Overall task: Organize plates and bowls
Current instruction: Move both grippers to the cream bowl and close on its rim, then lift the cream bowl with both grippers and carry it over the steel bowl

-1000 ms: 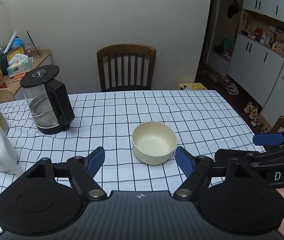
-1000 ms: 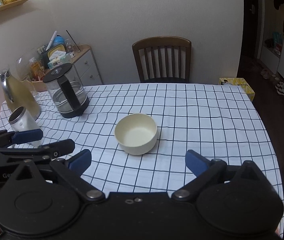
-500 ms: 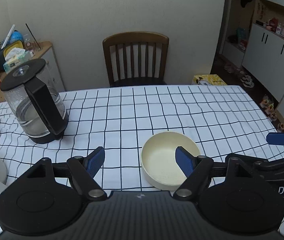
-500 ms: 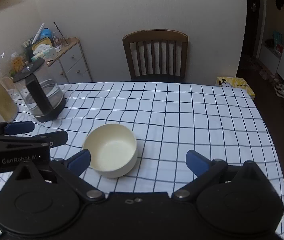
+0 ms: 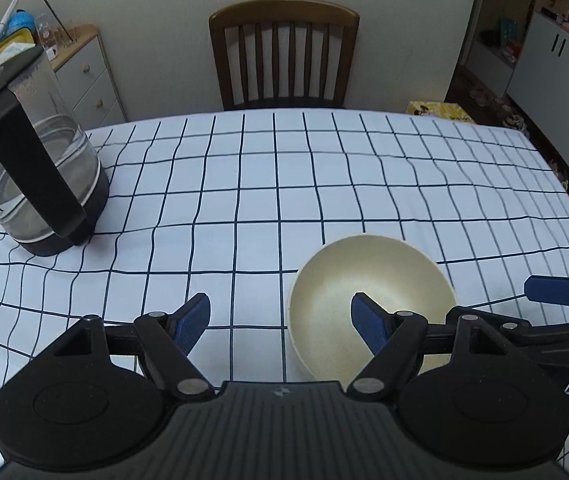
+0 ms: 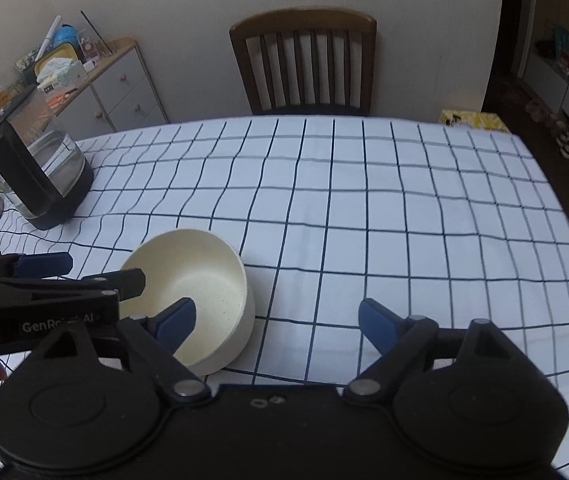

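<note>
Surface w/ white, dark-grid checked cloth [image 5: 324, 184]: round cream bowl [image 5: 368, 280] near front; glass kettle w/ black base & handle [image 5: 36, 184] at left.

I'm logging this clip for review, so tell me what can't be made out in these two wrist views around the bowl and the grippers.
- Cream bowl: near rim hidden in both views, behind the left gripper and the right gripper.
- Contact: neither view settles whether any finger touches the bowl; the right gripper's jaws are closing, its left finger in front of the bowl's inside.
- Glass kettle: cut off by the left wrist view's left edge.
- Sideboard clutter: too small.
</note>
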